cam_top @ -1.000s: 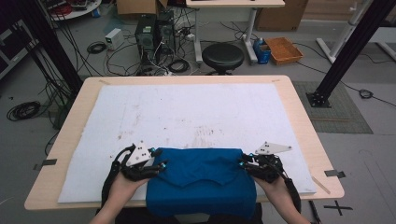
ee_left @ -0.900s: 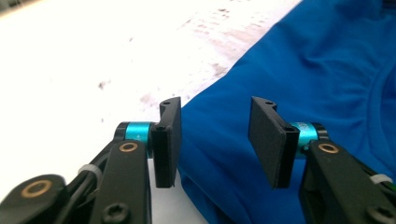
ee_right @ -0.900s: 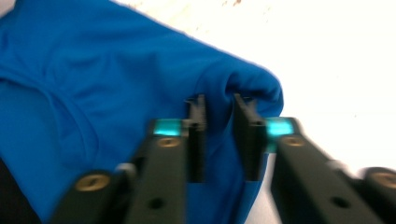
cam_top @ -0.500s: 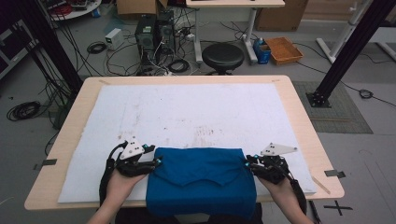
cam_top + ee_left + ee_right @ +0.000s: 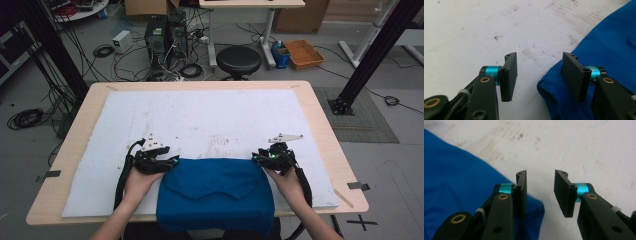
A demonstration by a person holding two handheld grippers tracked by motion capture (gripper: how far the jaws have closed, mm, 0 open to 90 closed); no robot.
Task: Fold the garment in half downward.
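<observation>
A folded blue cloth [image 5: 215, 195] lies on the white mat at the table's near edge, with its front hanging over the edge. My left gripper [image 5: 167, 162] sits at its far left corner and my right gripper [image 5: 260, 159] at its far right corner. The left gripper [image 5: 539, 60] is open; its jaws have just been opening, and the blue cloth [image 5: 604, 50] corner lies under the right-hand jaw, unpressed. The right gripper [image 5: 541, 176] is open too and has just been opening; the blue cloth [image 5: 456, 170] corner lies beneath its left-hand jaw, with bare mat in the gap.
The stained white mat [image 5: 210, 115] covers most of the wooden table [image 5: 325, 130]. Beyond the far edge stand a black stool [image 5: 238, 60], computer towers [image 5: 162, 35] amid floor cables, and an orange box [image 5: 304, 52]. A black frame post [image 5: 370, 55] rises at the right.
Both grippers have moved a little away from the person, up to the cloth's far corners. The cloth stays about where it was and looks flatter.
</observation>
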